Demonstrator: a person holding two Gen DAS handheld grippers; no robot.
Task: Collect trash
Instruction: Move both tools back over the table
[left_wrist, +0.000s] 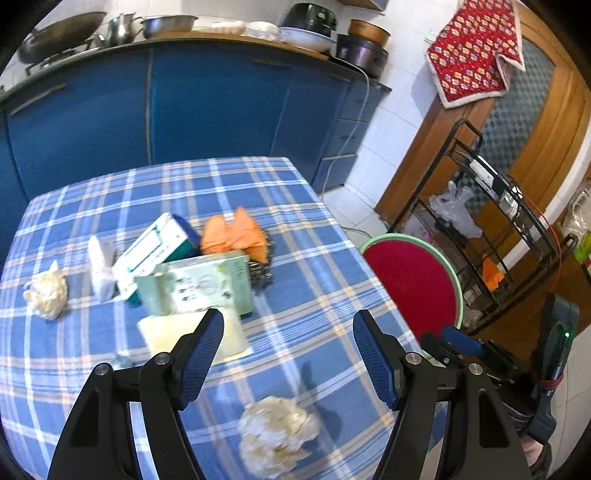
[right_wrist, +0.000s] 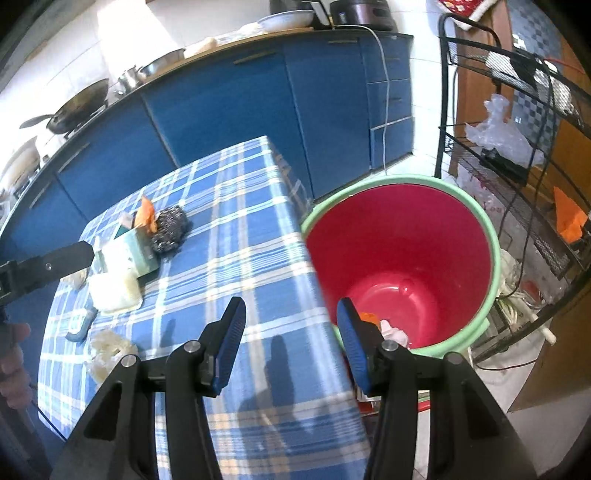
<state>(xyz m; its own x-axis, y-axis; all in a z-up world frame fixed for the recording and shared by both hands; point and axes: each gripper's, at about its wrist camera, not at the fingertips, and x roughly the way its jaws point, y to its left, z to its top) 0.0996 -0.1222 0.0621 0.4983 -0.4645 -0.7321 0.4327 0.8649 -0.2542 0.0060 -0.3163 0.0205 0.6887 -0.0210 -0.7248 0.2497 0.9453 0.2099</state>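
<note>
Trash is lying across your checked tablecloth (left_wrist: 280, 206): a crumpled paper wad (left_wrist: 277, 434) near your left gripper (left_wrist: 288, 325), another wad (left_wrist: 46, 290) far left, cartons (left_wrist: 199, 284) and orange scraps (left_wrist: 236, 234) between. Only your right view is showing inside the red bucket (right_wrist: 406, 229), where small scraps are sitting. Your right gripper (right_wrist: 291, 314) is hovering over the table edge. Both jaws are spreading wide, gripping nothing.
</note>
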